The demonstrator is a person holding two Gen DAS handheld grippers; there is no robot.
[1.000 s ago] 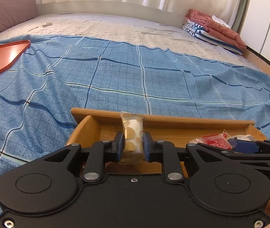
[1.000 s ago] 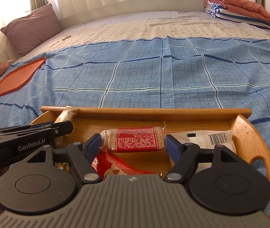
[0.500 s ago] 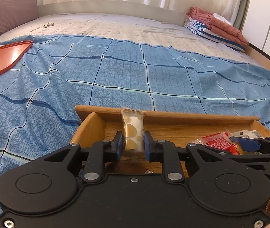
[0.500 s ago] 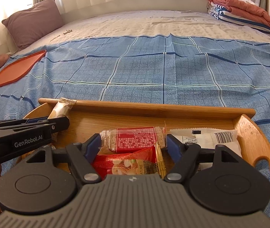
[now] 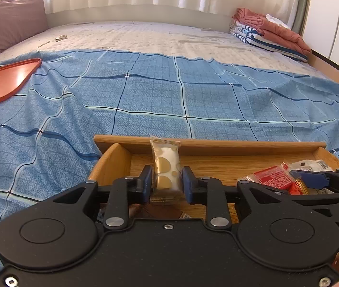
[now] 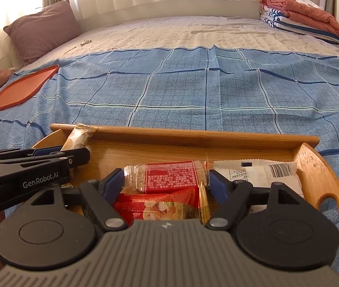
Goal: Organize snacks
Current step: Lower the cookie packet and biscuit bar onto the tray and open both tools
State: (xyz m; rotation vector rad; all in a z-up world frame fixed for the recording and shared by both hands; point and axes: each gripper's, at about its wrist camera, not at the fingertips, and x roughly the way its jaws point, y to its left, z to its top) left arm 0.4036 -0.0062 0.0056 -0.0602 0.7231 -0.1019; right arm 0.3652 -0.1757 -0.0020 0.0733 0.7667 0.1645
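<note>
Nearby, both tools (image 5: 165,183) (image 6: 167,183) are opening around snack packets (image 5: 165,167) inside the wooden tray (image 6: 312,165).

bedspread (image 5: 145,100): blue check | tray (image 6: 193,135): honey wood | snack packet (image 5: 165,169): white, tan dots | cracker pack (image 6: 169,177): red label

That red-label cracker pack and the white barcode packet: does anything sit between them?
In the right wrist view, only the right gripper's blue finger sits between cracker pack and packet.
</note>
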